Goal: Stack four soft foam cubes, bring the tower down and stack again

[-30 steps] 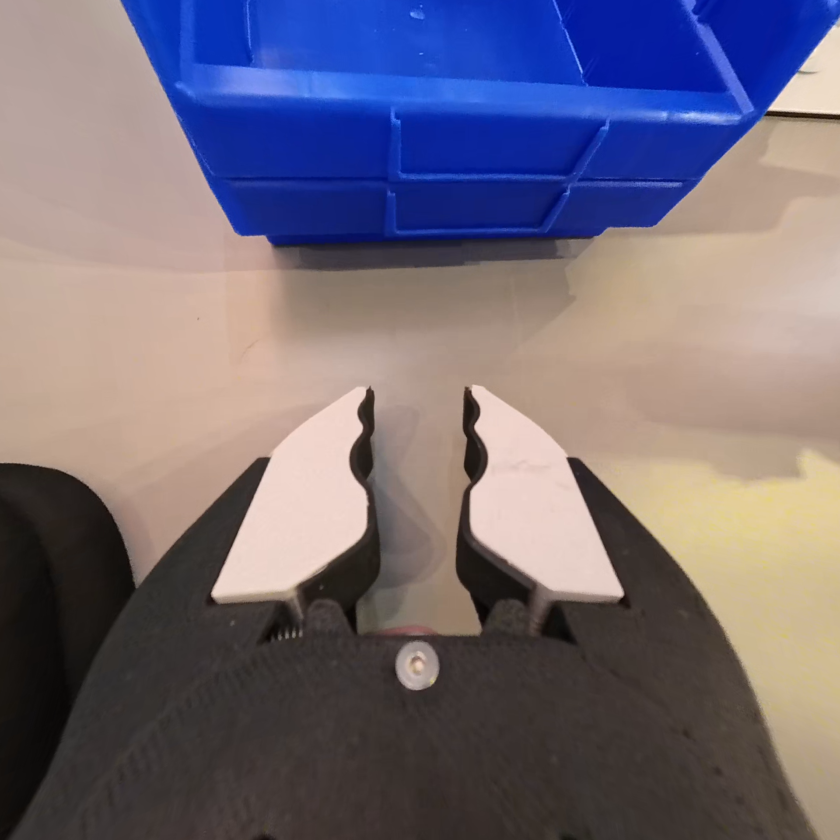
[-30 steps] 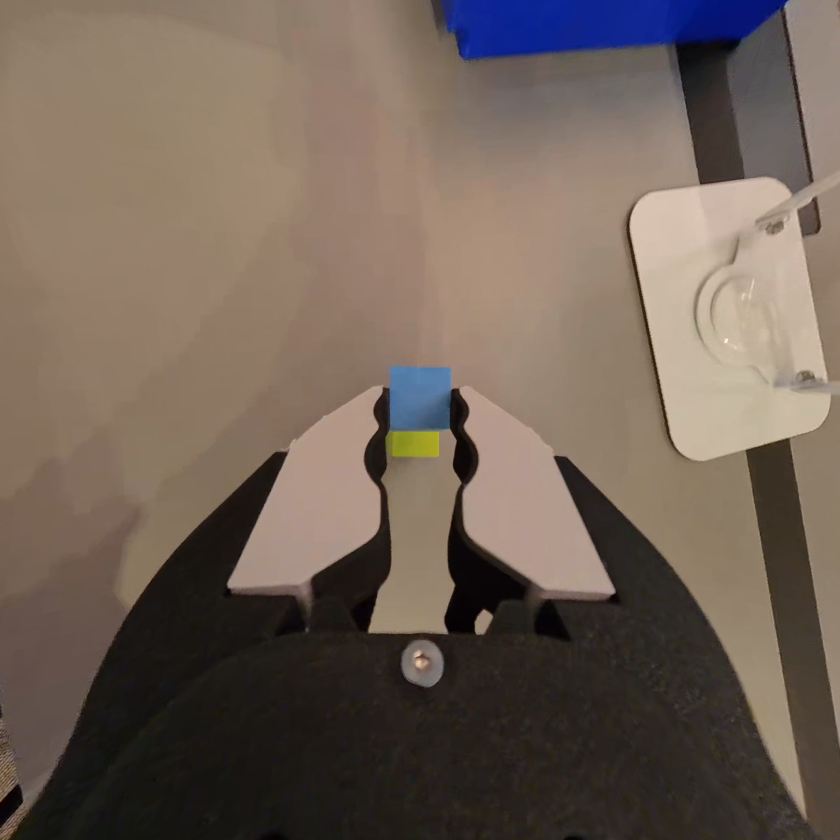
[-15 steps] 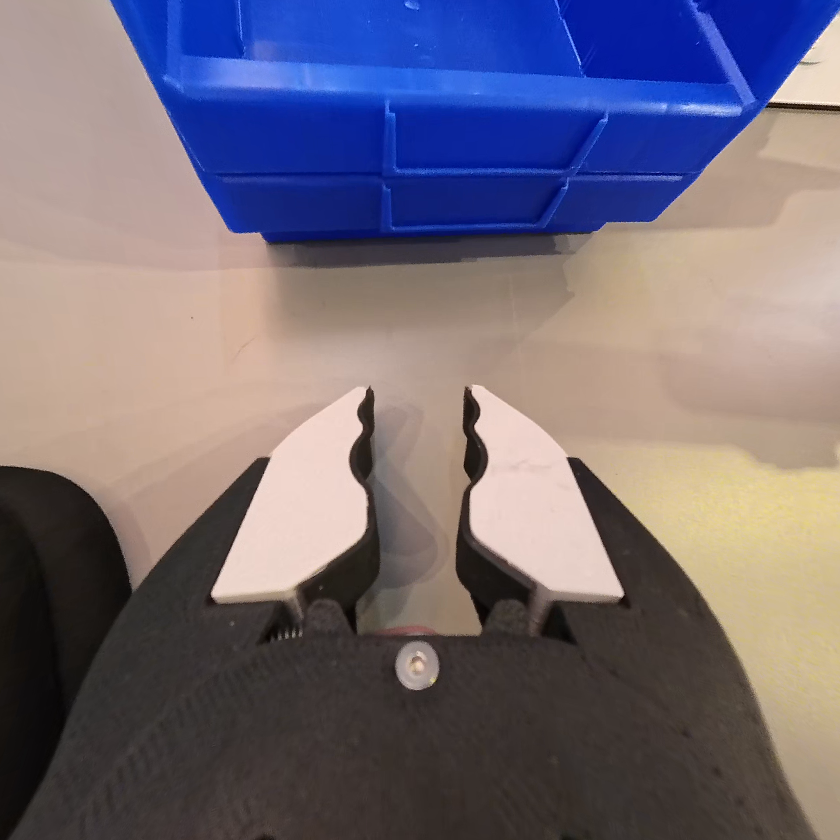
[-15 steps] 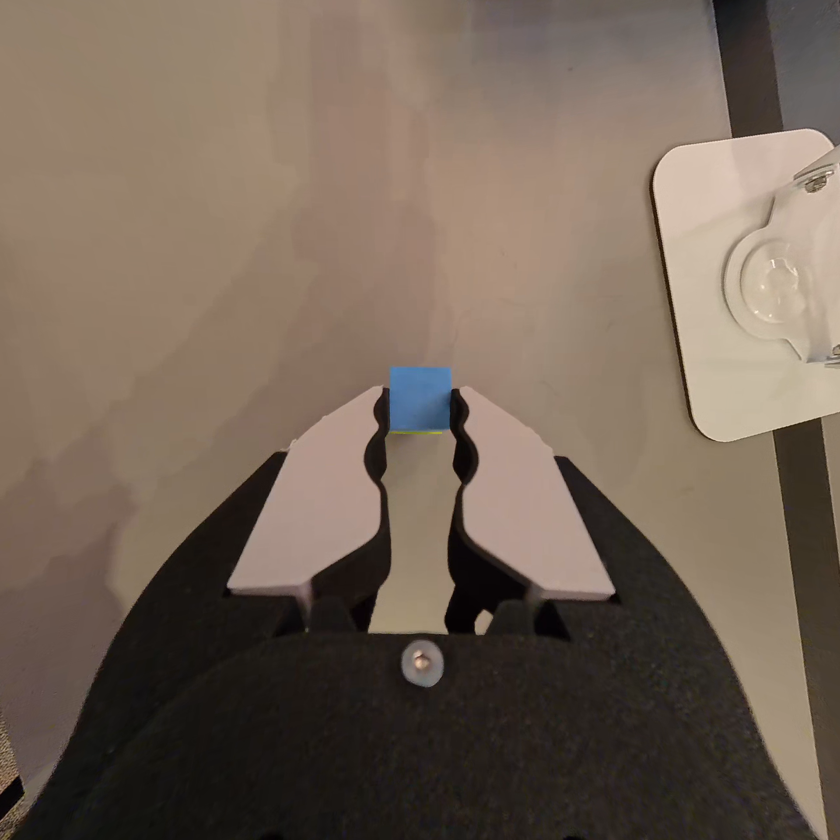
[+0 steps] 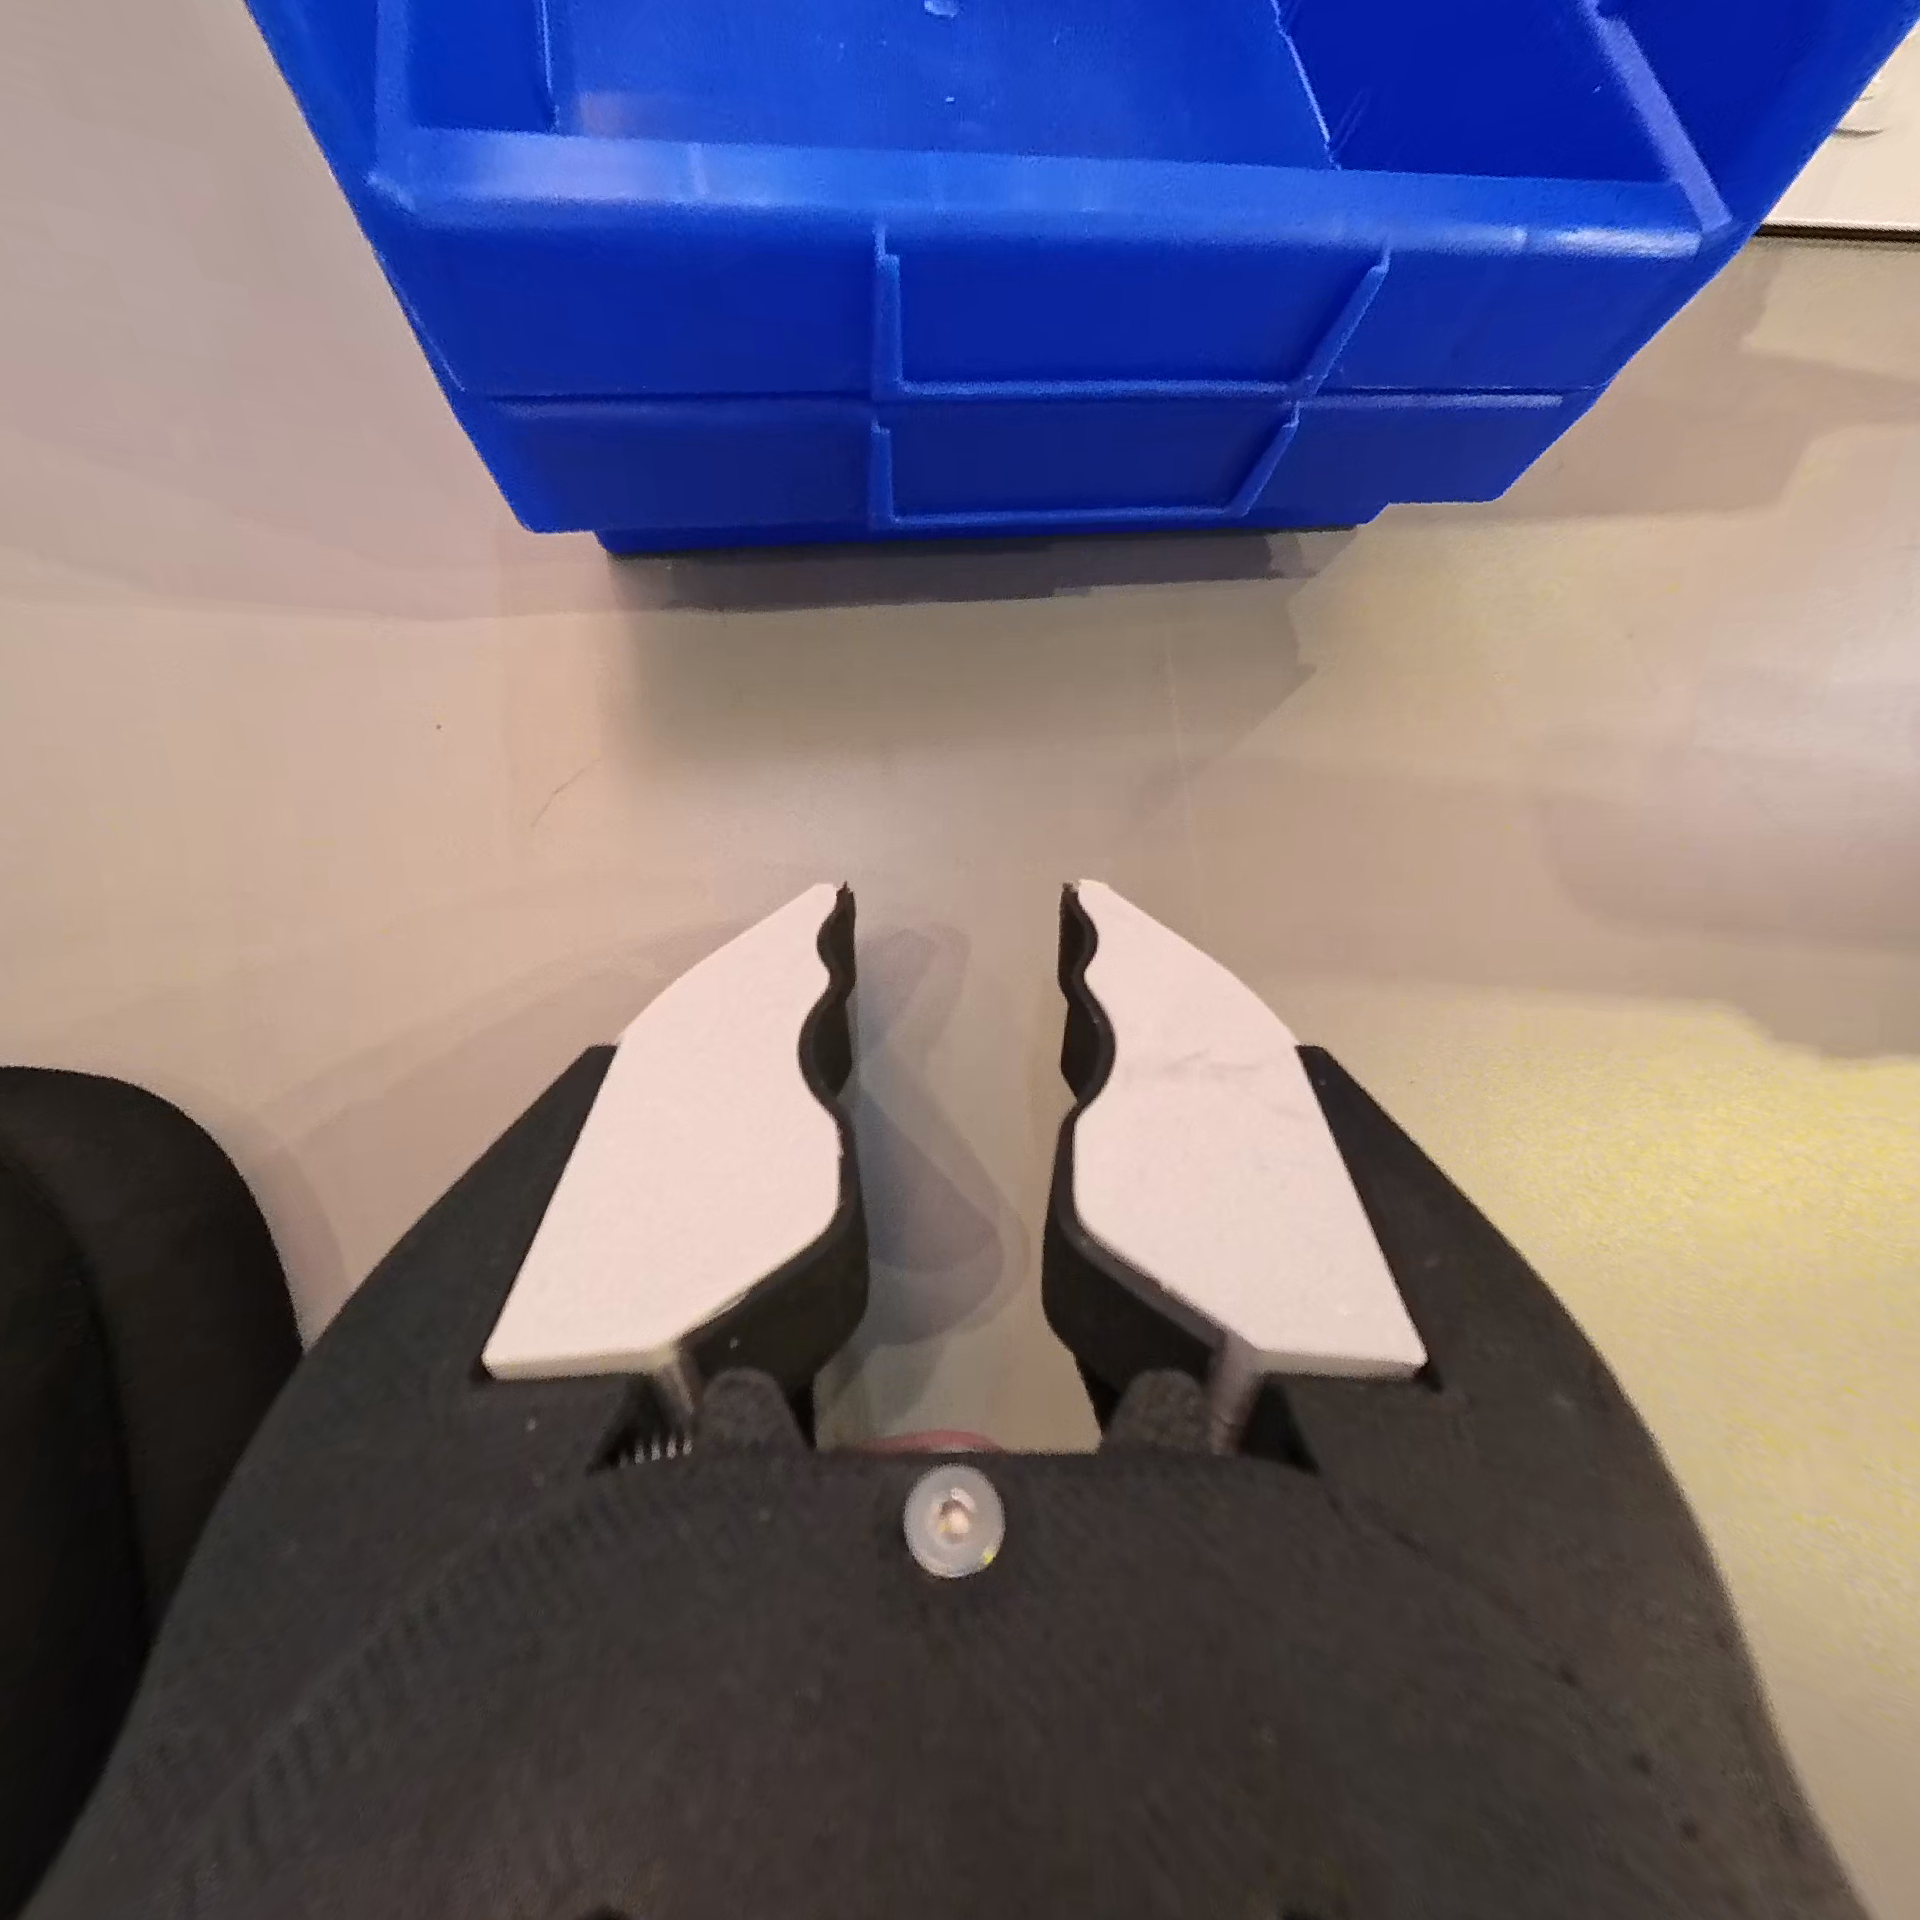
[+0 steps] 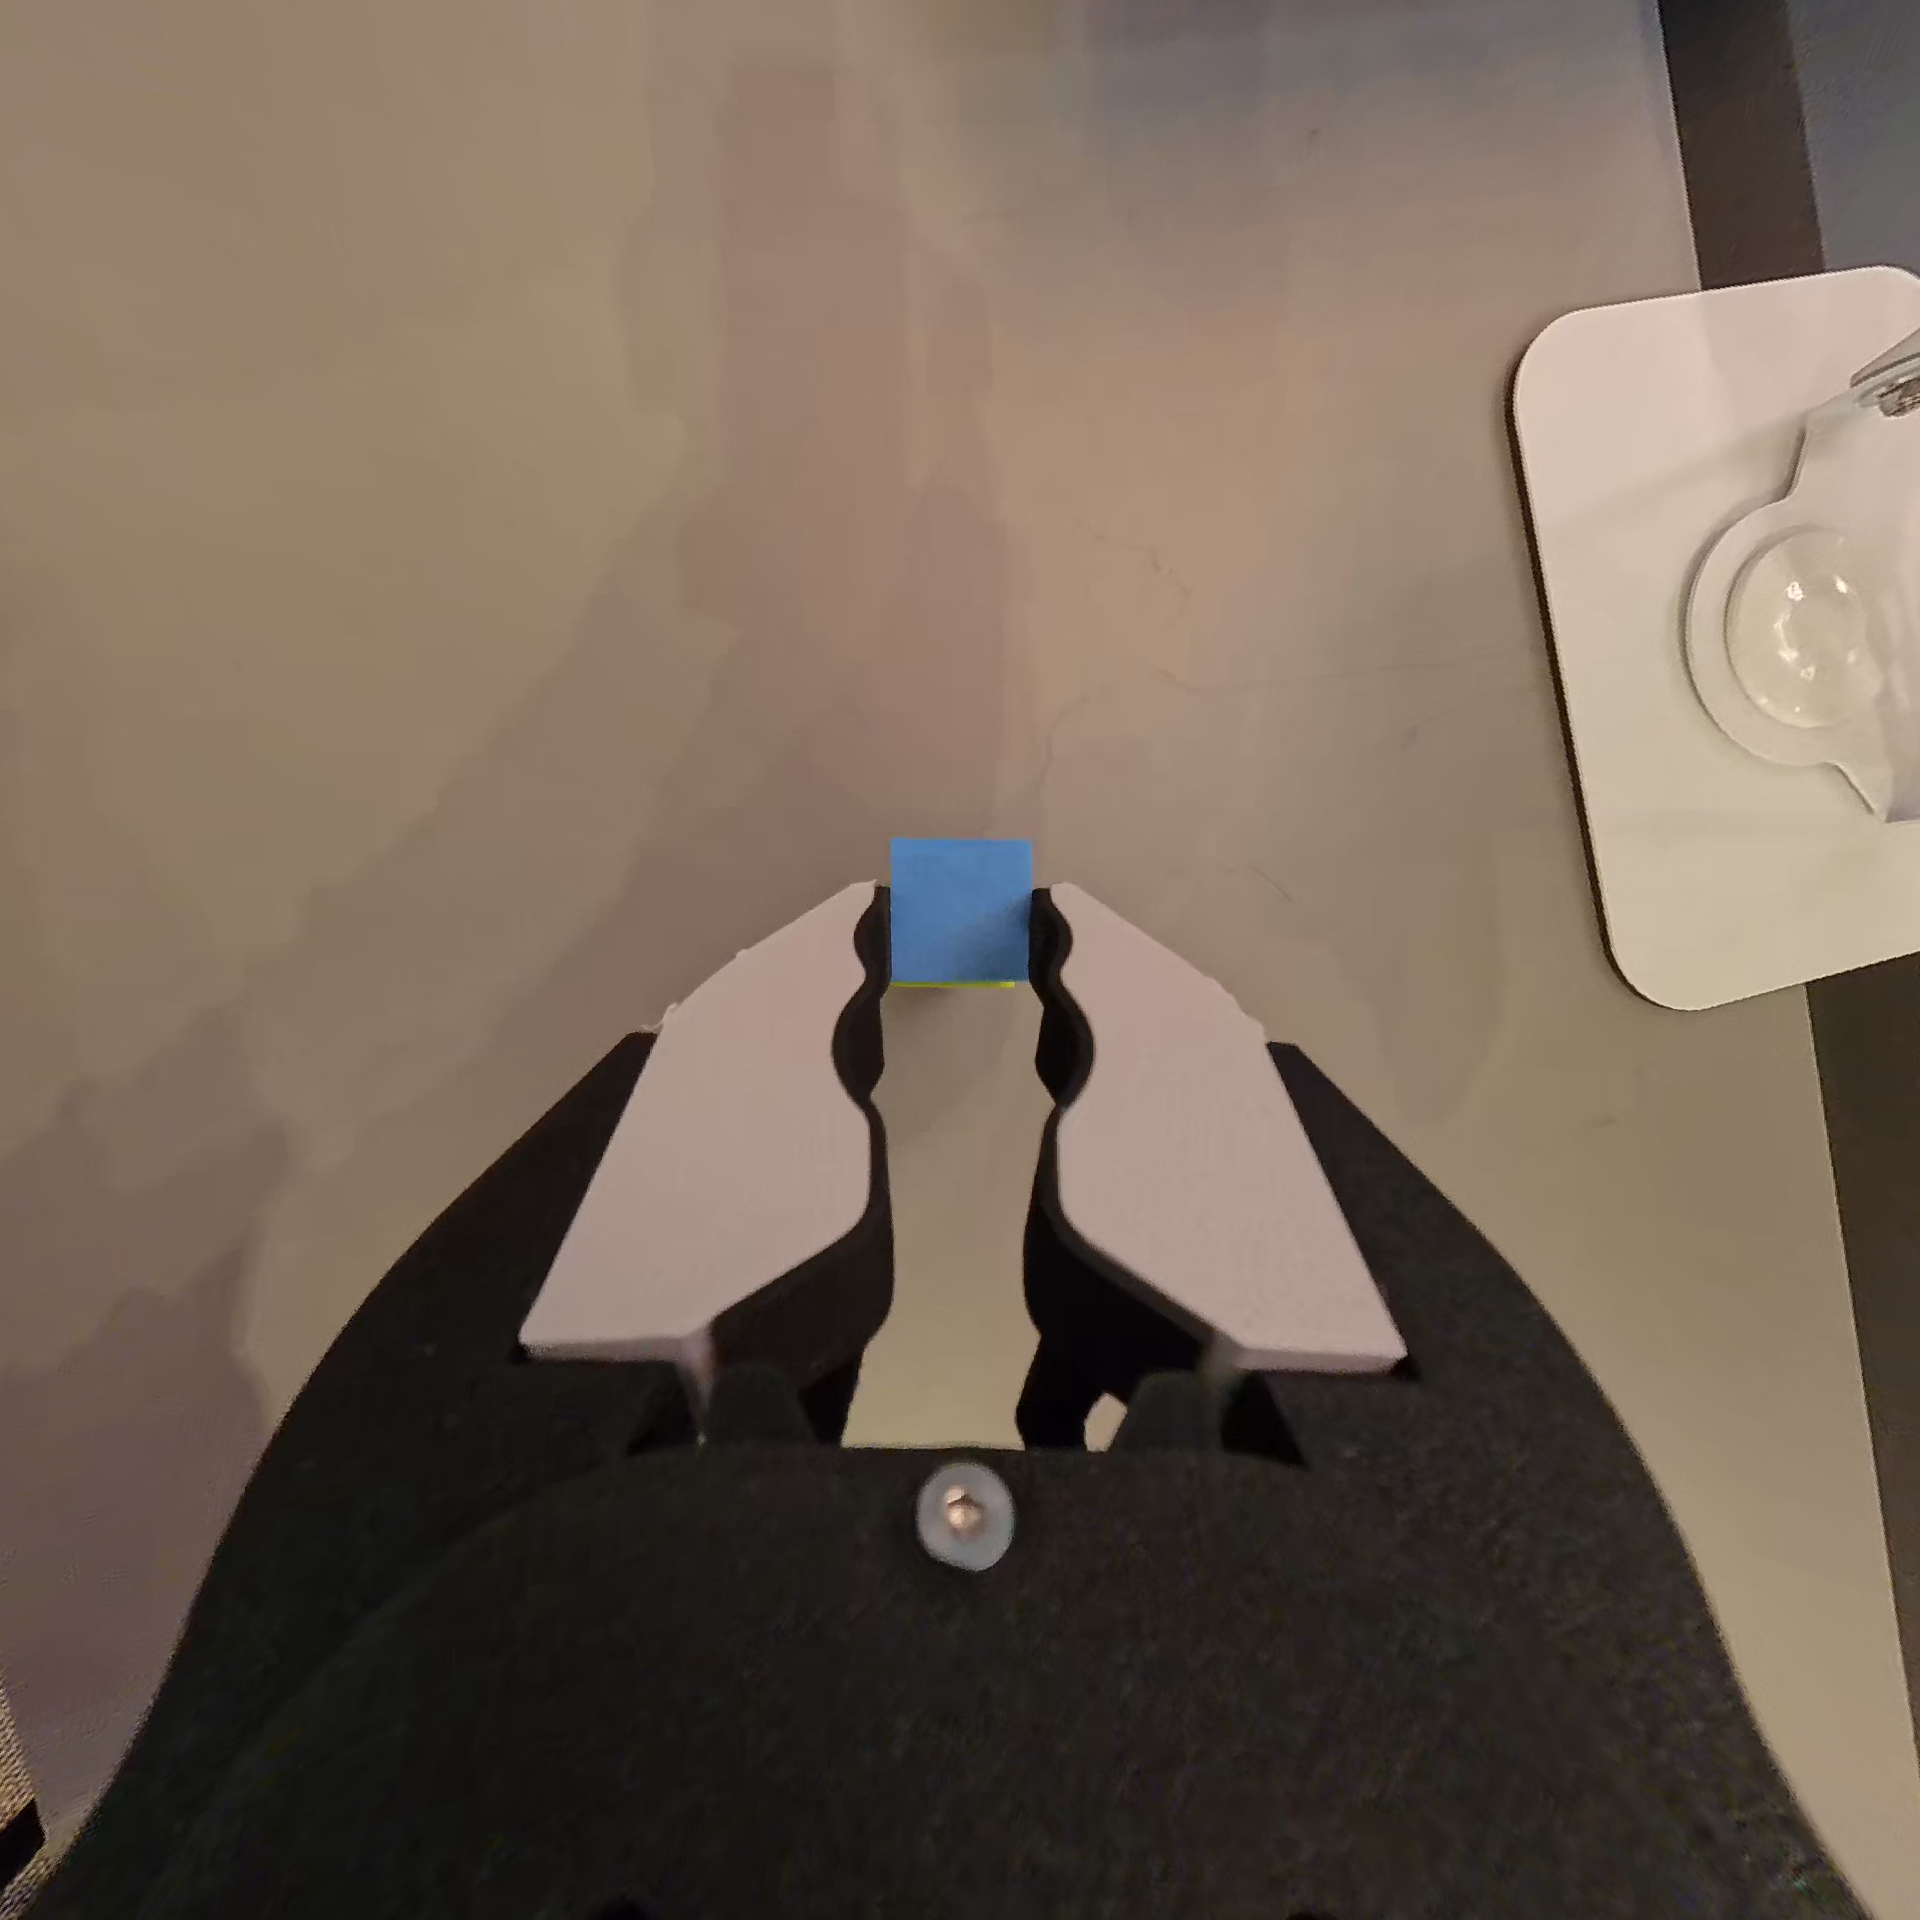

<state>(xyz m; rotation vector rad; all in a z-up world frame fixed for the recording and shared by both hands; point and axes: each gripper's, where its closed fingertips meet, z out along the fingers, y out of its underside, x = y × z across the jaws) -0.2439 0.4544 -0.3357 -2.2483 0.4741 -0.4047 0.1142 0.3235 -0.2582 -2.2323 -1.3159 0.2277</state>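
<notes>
The right gripper (image 6: 961, 891) clamps a blue foam cube (image 6: 960, 910) between both pads, directly over a yellow-green cube (image 6: 951, 984) whose edge peeks out beneath. Farther right, a white plate (image 6: 1621, 727) carries a clear dome. Only the left wrist view shows the left gripper (image 5: 956, 894), jaws apart and bare above the table (image 5: 312, 779), facing a blue bin (image 5: 1039, 343).

A blue bin (image 5: 966, 312) stood across the counter (image 5: 312, 727) ahead of the left tongs (image 5: 956, 904), blocking passage forward, with bare surface between them. At the counter's right edge a white plate with a clear dome (image 6: 1714, 644) sat; bare counter stretched ahead and leftward of the right tongs (image 6: 961, 904).
</notes>
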